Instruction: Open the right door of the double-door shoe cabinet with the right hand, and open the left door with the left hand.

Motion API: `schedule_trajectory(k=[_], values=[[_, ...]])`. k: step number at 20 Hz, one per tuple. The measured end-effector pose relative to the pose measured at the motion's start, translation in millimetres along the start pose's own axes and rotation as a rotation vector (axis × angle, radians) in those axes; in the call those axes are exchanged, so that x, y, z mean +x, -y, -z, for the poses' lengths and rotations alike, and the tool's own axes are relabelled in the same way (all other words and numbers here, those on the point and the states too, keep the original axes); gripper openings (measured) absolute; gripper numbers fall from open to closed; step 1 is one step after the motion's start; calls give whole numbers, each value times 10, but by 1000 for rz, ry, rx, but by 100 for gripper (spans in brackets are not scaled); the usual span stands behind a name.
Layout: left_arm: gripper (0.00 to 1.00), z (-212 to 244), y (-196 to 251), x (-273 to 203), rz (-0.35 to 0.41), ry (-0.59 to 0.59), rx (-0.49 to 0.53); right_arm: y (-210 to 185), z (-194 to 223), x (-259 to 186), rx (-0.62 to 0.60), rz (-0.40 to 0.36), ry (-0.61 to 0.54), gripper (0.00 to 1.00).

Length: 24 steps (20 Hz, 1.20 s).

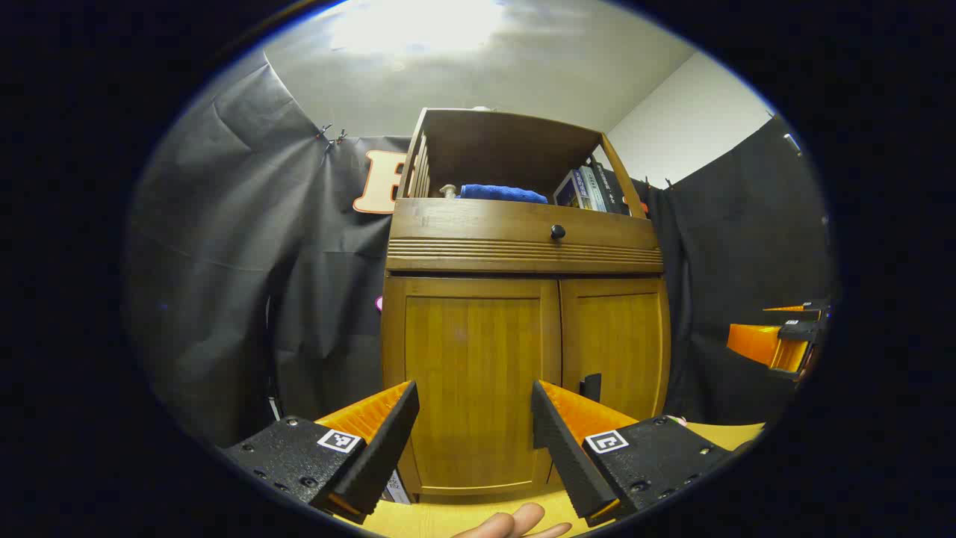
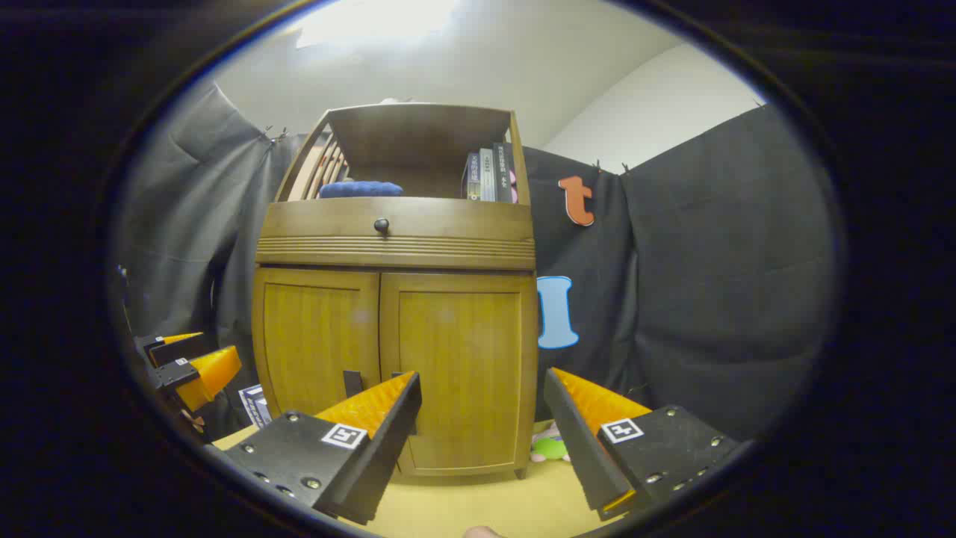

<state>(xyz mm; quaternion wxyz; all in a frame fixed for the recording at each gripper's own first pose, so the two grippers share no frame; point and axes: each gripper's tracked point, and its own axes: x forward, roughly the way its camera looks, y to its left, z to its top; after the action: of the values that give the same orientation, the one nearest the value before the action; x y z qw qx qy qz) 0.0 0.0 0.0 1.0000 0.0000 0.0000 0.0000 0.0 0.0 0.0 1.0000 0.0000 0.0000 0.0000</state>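
— Where to look for the cabinet (image 1: pixel 523 299)?

— Straight ahead of both tongs, upright on the yellow bench (image 2: pixel 485 501), backed by black cloth.

— Doors?

— Shut, both. Left door (image 1: pixel 474 373) and right door (image 1: pixel 616 344) flush, meeting at the middle seam. Nothing opened yet, so judged to be the very start.

— Anything to pull on?

— Dark, slim, low by the seam: left handle (image 2: pixel 352 382) and right handle (image 1: pixel 591 386). Probably the reason for holding the tongs low and tilted upward.

— State of the left tongs (image 1: pixel 474 388)?

— Spread apart, gripping nothing, lined up on the left door and short of touching it. Seen again at the left rim of the right gripper view, off to that side of the cabinet.

— And the right tongs (image 2: pixel 482 376)?

— Likewise wide apart and empty, squared on the right door. Near finger overlapping the right handle in that view, but apparently not touching it. Each pair parked before its own door, presumably to keep one hand to one door as asked.

— Around all that?

— Above the doors, a drawer with a round knob (image 1: pixel 557 232). Higher up, an open shelf with a blue cloth (image 1: pixel 503 193) and books (image 1: pixel 590 188). By the cabinet's foot, a small green toy (image 2: pixel 550 447).

— Next?

— As a guess only: close in on the right handle, pinch, swing outward. Worth minding a slip off so slim a grip.
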Motion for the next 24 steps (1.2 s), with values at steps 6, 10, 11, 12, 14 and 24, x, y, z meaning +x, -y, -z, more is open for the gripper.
schedule_trajectory(k=[6, 10, 11, 12, 14, 24], values=[[88, -16, -216, 28, -34, 2, -6, -96, -146, 4, 4, -2, 39, 100], [89, -50, -240, 15, -8, -1, -35, -186, -170, 22, -4, 5, 48, 100], [88, -77, -263, 13, -6, 8, -37, -196, -158, 36, -8, 12, 48, 98], [88, -77, -268, 4, -6, 11, -34, -193, -166, 57, -15, 20, 46, 98], [93, -82, -314, -5, -16, 14, -35, -215, -184, 119, -17, 27, 50, 98], [90, 50, -451, 103, -18, -49, -68, -494, 157, 879, 3, -39, -41, 98]])
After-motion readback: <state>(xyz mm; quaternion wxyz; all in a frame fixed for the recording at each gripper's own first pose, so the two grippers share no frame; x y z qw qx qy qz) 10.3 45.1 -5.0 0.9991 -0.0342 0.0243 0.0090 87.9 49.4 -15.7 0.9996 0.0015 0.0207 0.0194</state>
